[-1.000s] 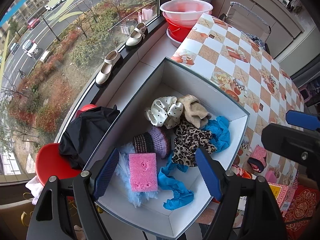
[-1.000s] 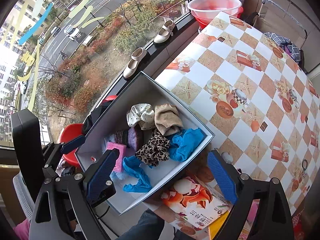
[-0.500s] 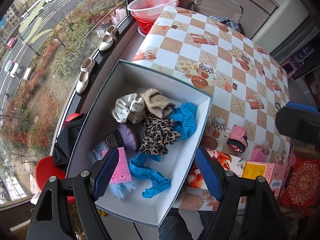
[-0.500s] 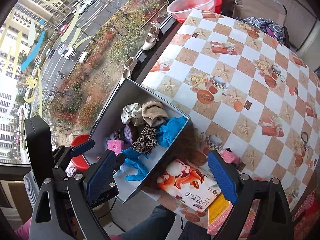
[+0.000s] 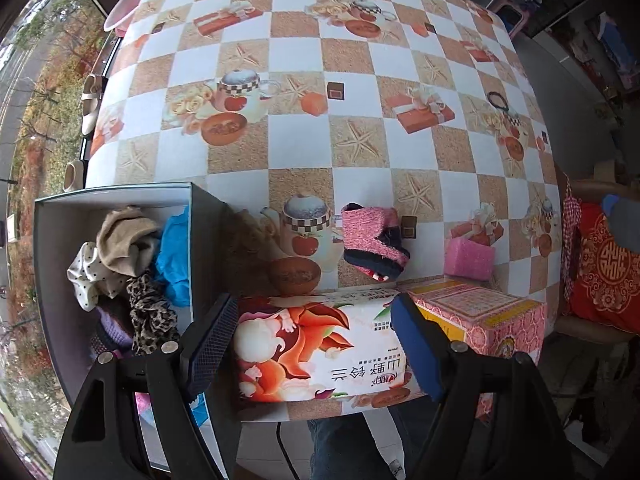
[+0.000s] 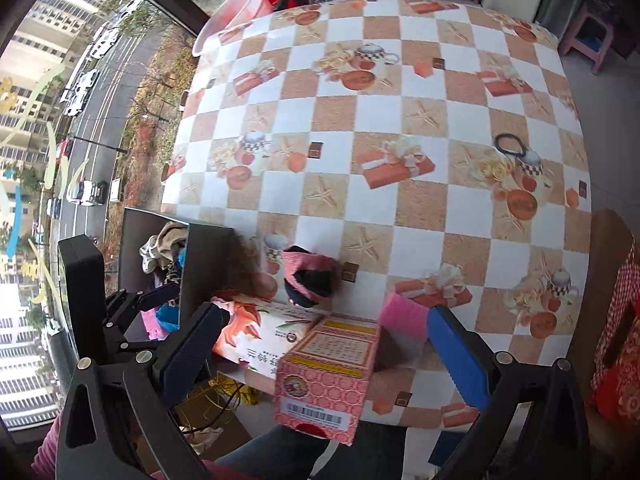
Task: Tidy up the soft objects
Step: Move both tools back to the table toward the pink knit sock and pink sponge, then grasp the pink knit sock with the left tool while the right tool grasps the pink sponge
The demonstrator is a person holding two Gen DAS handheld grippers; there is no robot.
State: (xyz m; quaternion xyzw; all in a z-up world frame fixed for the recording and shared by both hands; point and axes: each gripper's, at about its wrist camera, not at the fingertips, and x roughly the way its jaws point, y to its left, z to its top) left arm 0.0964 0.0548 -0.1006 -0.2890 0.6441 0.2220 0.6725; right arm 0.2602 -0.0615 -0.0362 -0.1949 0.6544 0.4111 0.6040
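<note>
Both grippers' fingers are spread, pinching nothing; the right gripper has just been opening, the left gripper hovers alongside. Checkered table bears a grey box of soft things, then pink sock, pink sponge.
</note>
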